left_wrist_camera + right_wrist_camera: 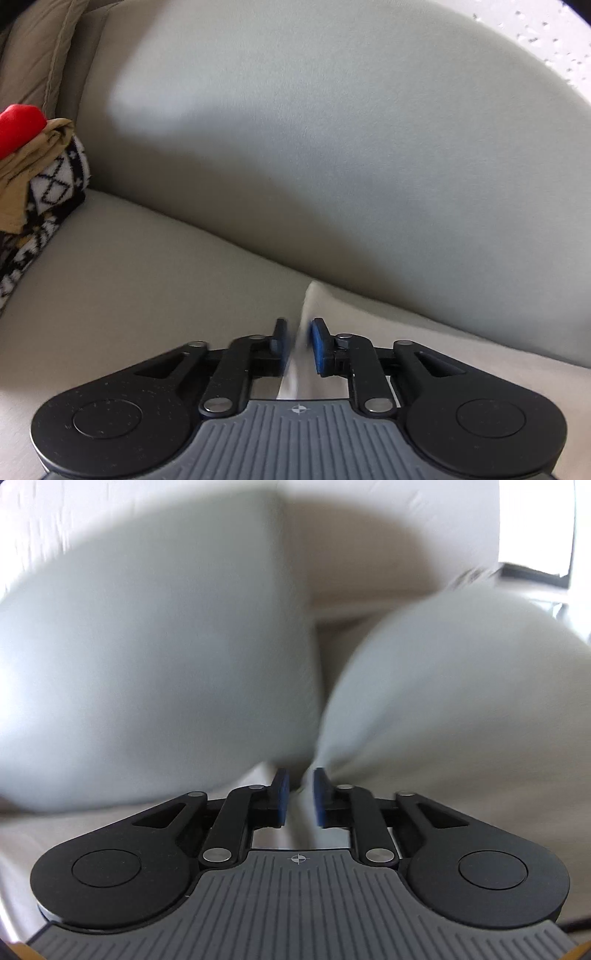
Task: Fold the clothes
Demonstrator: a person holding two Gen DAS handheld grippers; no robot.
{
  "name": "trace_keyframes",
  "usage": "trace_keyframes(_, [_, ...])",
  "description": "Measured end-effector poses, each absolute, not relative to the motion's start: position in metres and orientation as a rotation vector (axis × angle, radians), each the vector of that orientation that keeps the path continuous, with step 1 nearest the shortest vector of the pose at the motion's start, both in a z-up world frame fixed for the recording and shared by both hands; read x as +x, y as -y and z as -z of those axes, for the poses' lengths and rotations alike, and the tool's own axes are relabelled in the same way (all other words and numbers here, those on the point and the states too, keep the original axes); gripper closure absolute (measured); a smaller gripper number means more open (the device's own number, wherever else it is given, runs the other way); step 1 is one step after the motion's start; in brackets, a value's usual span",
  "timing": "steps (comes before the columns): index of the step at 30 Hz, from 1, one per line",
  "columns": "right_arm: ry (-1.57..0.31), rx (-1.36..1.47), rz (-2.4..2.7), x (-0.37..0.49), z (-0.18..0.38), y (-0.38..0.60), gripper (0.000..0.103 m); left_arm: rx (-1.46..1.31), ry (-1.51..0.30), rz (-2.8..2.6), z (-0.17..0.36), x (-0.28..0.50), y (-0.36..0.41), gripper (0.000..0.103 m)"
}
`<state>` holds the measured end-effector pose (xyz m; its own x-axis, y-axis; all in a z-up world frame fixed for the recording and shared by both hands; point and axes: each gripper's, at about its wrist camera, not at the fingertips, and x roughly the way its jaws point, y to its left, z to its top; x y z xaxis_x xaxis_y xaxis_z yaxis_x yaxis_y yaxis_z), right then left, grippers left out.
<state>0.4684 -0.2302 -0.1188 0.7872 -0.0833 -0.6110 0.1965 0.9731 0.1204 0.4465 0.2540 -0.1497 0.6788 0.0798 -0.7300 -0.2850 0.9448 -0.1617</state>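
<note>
Cream fabric garment (369, 332) lies on the sofa seat (147, 277), its corner rising between the blue pads of the left gripper (299, 347). Left jaws nearly closed, narrow gap, cloth edge pinched in it; fabric runs back under the gripper body and spreads off to the right over the seat. Sofa back cushion (332, 147) grey-beige, fills most of left wrist view. Far left on the seat: heap of other clothes, red item (18, 125) on top, tan garment (33, 166) under it, black-and-white patterned piece (48, 206) at the bottom, well apart from the gripper. Tan pillow (40, 55) top left corner. Right wrist view is motion-blurred. Right gripper (300, 797) jaws likewise drawn close with a slim gap, pale cloth (424, 709) bunched into it and fanning out up and right from the pads. Grey cushion (147, 664) bulks left of the right gripper, close. Whether both grippers hold the same garment, cannot tell. White wall behind, dark frame edge (532, 574) upper right, blurred.
</note>
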Motion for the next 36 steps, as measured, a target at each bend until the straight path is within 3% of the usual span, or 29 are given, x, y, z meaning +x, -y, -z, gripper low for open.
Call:
trace_keyframes(6, [-0.489,0.253,0.126,0.337,0.011,0.274,0.073,-0.313,-0.8,-0.049,0.077,0.368,-0.222,0.078])
trace_keyframes(10, [-0.461,0.298,0.06,0.245,-0.043,0.289,0.055,-0.279,-0.801,0.032,0.023,0.274,-0.195,0.07])
trace_keyframes(12, [-0.496,0.333,0.002,0.204,-0.055,0.285,0.055,-0.263,-0.801,0.06,0.009,0.232,-0.185,0.064])
trace_keyframes(16, [-0.703,0.415,-0.121,0.135,-0.021,0.265,0.055,-0.259,-0.835,0.098,0.01,0.152,-0.16,0.061])
trace_keyframes(24, [-1.084,0.333,-0.216,0.079,0.101,0.196,0.056,-0.274,-0.96,0.016,0.108,0.089,-0.103,0.065])
trace_keyframes(32, [-1.059,0.148,-0.26,0.084,0.122,0.145,0.057,-0.17,-1.03,-0.098,0.161,0.099,-0.084,0.073])
trace_keyframes(36, [-1.064,0.051,-0.291,0.07,0.126,0.136,0.057,-0.087,-1.042,-0.076,0.158,0.086,-0.067,0.073])
